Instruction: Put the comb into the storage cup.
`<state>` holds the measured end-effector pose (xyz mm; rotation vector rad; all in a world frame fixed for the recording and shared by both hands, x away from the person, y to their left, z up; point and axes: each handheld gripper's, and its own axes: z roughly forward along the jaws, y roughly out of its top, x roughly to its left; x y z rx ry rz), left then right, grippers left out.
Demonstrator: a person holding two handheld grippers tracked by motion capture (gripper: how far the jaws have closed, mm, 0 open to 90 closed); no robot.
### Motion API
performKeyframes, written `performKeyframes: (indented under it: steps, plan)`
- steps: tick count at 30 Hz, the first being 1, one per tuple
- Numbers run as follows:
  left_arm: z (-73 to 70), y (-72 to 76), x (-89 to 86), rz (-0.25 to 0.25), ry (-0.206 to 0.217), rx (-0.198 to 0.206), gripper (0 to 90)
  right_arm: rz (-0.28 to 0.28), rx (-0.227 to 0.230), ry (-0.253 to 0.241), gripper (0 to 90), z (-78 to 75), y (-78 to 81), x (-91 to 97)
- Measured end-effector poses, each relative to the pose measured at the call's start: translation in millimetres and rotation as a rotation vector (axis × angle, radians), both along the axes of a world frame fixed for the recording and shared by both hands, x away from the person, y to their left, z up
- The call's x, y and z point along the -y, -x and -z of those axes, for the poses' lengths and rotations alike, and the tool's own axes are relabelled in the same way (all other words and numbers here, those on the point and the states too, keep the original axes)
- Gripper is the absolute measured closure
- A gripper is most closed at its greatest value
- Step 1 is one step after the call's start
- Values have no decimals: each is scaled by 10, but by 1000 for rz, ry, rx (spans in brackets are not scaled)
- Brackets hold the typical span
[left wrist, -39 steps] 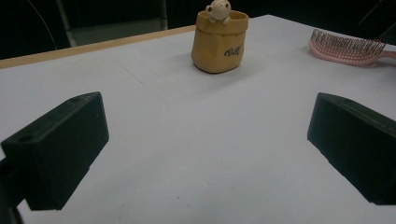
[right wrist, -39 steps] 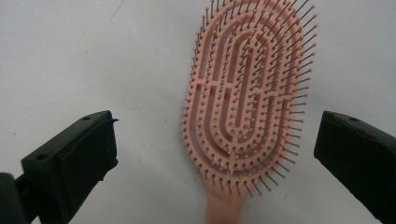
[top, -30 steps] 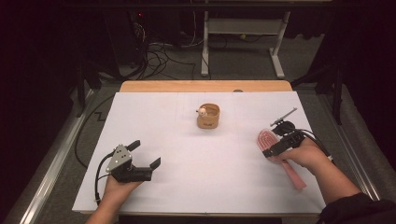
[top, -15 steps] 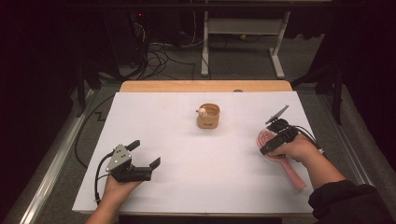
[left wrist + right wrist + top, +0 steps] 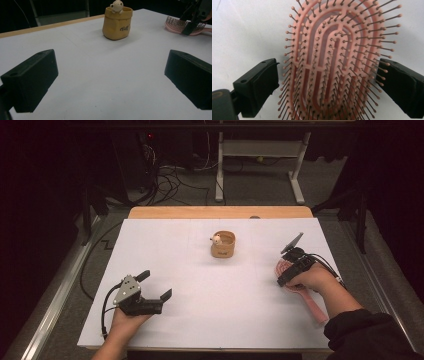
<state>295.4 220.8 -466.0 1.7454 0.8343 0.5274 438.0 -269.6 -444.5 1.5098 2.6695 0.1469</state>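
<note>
While my right jaws (image 5: 289,262) close in, still parted, astride the pink hairbrush (image 5: 329,62) on the tabletop (image 5: 200,270), ahead of my released left jaws (image 5: 154,285) the tan pot (image 5: 117,23) holds a small figurine (image 5: 116,6).

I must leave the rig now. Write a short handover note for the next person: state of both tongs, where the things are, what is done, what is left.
Right tongs: lowered over the pink hairbrush, jaws on each side of its bristled head. They have just been closing a little but do not yet press on it, so count them as open.
Left tongs: open, nothing between the jaws, resting near the front left of the table.
Things: the hairbrush lies bristles up at the right side, handle toward the person. The small tan pot with a toy figure stands at centre back.
Done: approach to the brush.
Left: probably close on the brush head and lift it.
</note>
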Motion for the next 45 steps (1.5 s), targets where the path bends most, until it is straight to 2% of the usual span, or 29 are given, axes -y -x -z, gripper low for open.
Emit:
performKeyframes:
  steps: [1, 6, 15, 21, 30, 38, 45]
  plan:
    - [0, -1, 0, 0, 0, 0, 0, 14, -7, 1, 61, 3, 3, -8]
    - [4, -3, 3, 0, -1, -1, 0, 17, -6, 5, 71, 21, -19, -5]
    - [-1, 1, 0, 1, 0, 1, 0, 29, -7, 27, 163, -9, -22, -21]
    - [-2, 6, 6, 2, 0, 4, 0, 25, -8, 32, 170, -7, -25, -33]
    - [0, 14, 22, 7, 1, 3, 0, 24, -49, 56, 161, 5, -86, -66]
    - [-3, 24, 33, 10, -4, 9, 0, 26, -63, 62, 164, 7, -105, -75]
    - [-5, 29, 33, 11, -1, 11, 0, 29, -57, 55, 183, 0, -97, -64]
